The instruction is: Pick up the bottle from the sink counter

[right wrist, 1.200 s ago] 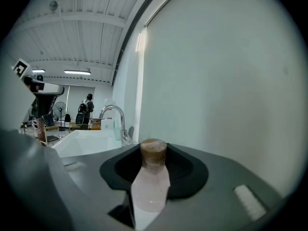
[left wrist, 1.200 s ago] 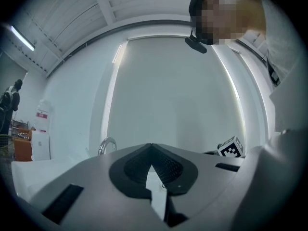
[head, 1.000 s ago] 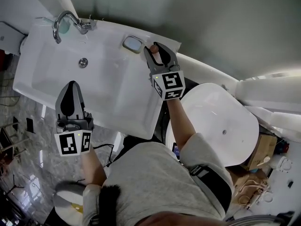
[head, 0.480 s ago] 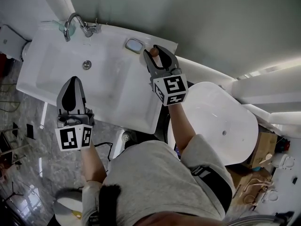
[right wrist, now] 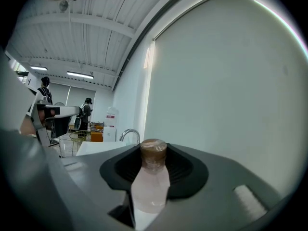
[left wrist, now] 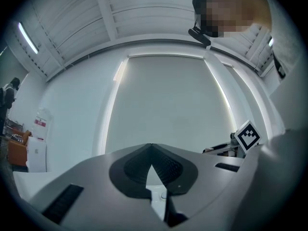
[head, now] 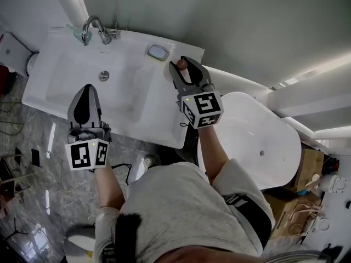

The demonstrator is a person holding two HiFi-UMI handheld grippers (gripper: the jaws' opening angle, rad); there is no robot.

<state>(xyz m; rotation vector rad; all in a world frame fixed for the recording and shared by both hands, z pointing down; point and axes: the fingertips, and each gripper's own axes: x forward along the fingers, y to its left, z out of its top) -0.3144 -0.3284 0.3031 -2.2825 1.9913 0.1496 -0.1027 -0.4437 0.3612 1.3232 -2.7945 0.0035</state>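
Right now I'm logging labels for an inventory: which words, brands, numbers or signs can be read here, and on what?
No text here can be read.
On the bottle: no label shows.
On the white jug: a red label, too small to read.
On the marker cubes: black-and-white square patterns, no letters or numbers.

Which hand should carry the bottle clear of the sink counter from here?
Right. The right gripper has its jaws clamped on the bottle. The left gripper is shut with nothing in it, over the sink basin, apart from the bottle.
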